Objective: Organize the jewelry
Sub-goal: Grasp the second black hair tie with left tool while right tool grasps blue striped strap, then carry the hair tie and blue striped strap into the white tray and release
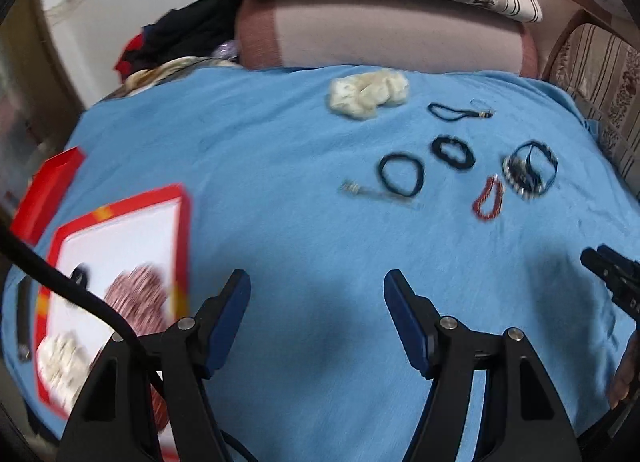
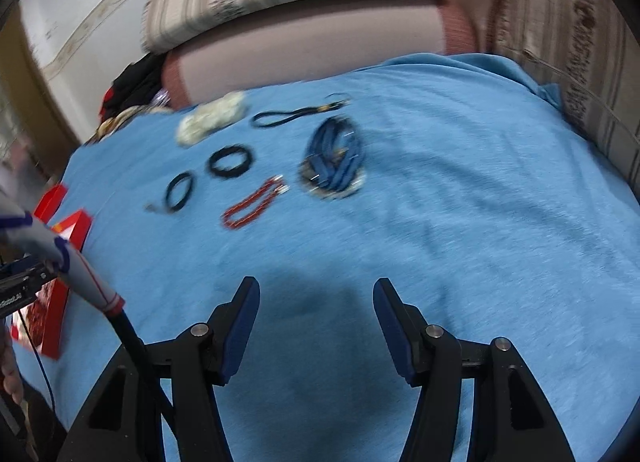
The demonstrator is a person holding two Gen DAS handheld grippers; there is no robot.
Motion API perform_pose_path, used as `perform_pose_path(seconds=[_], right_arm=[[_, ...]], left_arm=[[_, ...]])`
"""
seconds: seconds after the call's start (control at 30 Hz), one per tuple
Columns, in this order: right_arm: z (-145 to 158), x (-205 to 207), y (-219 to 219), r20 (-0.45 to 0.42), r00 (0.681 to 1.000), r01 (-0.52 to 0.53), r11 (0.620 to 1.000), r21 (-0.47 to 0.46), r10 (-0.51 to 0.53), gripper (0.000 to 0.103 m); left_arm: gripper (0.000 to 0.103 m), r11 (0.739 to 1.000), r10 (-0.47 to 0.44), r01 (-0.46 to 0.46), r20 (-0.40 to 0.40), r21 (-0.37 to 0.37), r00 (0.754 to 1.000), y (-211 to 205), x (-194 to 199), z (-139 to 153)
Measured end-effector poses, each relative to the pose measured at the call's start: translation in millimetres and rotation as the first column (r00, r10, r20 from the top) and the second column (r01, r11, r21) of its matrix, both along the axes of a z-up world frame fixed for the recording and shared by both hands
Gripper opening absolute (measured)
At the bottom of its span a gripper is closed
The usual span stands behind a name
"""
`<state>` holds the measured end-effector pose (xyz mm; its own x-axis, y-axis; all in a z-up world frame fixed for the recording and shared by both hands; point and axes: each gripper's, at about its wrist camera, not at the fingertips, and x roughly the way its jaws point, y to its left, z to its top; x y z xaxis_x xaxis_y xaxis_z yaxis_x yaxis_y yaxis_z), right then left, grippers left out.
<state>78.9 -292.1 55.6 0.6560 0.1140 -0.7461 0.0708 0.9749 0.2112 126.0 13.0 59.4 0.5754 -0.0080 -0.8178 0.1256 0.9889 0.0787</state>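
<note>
Both tools hang above the blue cloth [image 1: 280, 165], and both are spread wide with nothing between the pads: the left gripper [image 1: 316, 294] over bare fabric, the right gripper [image 2: 316, 298] likewise over its own shadow. There's a broad stretch of free cloth ahead of each before the jewelry starts.

Up the far half lies the spread: a red bead bracelet [image 2: 254, 203], a blue cord bundle [image 2: 334, 155] just beside it, two dark loops [image 2: 230, 161] and [image 2: 180, 187], a thin black cord [image 2: 280, 117] near the far edge, and a pale lumpy heap [image 2: 210, 117] close to where the cloth meets the pink cushion [image 1: 380, 37].

On the left, the red-rimmed tray [image 1: 120, 213] sits at the cloth's near-left edge, cut off by the frame. Inside it are a reddish-brown beaded mass [image 1: 138, 296] and something whitish [image 1: 60, 358], possibly pearls, too blurred to say. A black cable [image 1: 60, 286] crosses the tray and hides part of it. The right tool's tip pokes in at the left view's right edge, well apart.
</note>
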Motion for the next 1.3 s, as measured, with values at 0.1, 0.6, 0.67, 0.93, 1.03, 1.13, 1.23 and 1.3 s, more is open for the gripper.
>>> perform_pose_path(seconds=[0.1, 0.6, 0.67, 0.93, 1.03, 1.13, 1.23, 1.3], right_arm=[[5, 13, -13, 0.017, 0.999, 0.027, 1.0, 0.012, -0.027, 0.064], [-5, 100, -6, 0.007, 1.0, -0.013, 0.998, -0.067, 0.013, 0.067], [-9, 105, -5, 0.001, 1.0, -0.013, 0.996, -0.086, 0.013, 0.066], [-3, 104, -2, 0.001, 1.0, -0.009, 0.996, -0.091, 0.009, 0.017], [14, 93, 4, 0.029, 0.999, -0.014, 0.996, -0.091, 0.017, 0.017], [31, 82, 14, 0.051, 0.998, -0.031, 0.995, -0.097, 0.036, 0.016], [48, 68, 32, 0.077, 0.995, -0.062, 0.992, -0.108, 0.071, 0.016], [61, 59, 47, 0.102, 0.99, -0.087, 0.99, -0.115, 0.099, 0.016]], left_arm=[[0.068, 0.998, -0.034, 0.034, -0.007, -0.05, 0.999, -11, 37, -3], [0.051, 0.973, -0.231, 0.223, -0.181, -0.061, 0.956, -71, 152, -67], [0.039, 0.968, -0.251, 0.244, -0.199, -0.062, 0.947, -77, 155, -73], [0.003, 0.967, -0.227, 0.202, -0.167, -0.154, 0.96, -76, 152, -56], [0.003, 0.961, -0.21, 0.18, -0.132, -0.21, 0.969, -60, 140, -34], [0.003, 0.954, -0.186, 0.16, -0.082, -0.254, 0.979, -36, 120, -3], [0.003, 0.951, -0.16, 0.143, -0.041, -0.273, 0.986, -8, 99, 21], [0.003, 0.953, -0.132, 0.123, -0.013, -0.277, 0.991, 20, 81, 37]])
